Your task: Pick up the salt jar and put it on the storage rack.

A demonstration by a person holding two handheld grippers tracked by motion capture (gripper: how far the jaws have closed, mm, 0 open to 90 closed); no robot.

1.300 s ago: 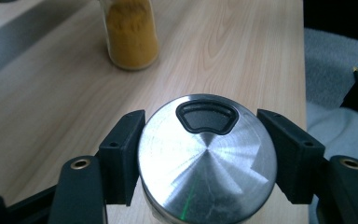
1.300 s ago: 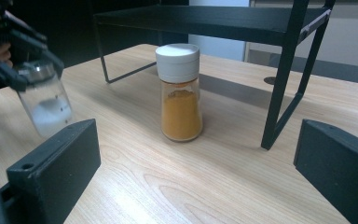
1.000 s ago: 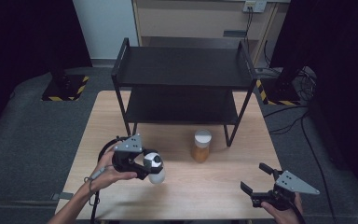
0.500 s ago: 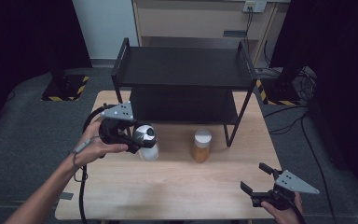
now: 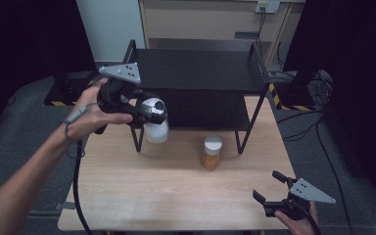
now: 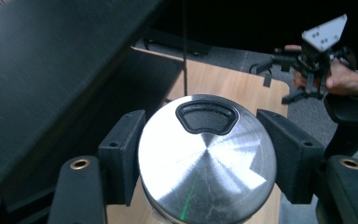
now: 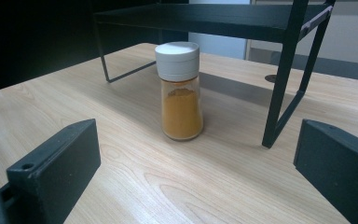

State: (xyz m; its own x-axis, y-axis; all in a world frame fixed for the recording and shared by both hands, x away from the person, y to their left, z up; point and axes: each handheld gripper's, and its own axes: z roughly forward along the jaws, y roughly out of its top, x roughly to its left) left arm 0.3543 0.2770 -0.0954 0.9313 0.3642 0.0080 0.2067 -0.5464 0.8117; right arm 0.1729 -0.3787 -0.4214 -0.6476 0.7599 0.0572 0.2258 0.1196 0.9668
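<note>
A pale wooden table [image 5: 176,196] with visible grain stands in a dark room and carries a black metal two-tier shelf [image 5: 200,71]. In the high view the left gripper [image 5: 152,115] clamps a jar with a shiny metal lid [image 5: 154,117] in the air beside the shelf's left front leg. A spice jar [image 5: 211,152] of orange powder stands on the table.

In the left gripper view the black pads [image 6: 121,156] press both sides of the round, brushed-steel lid.

In the right gripper view the right gripper [image 7: 191,177] stands wide open with nothing between its jaws, facing the white-capped spice jar.
</note>
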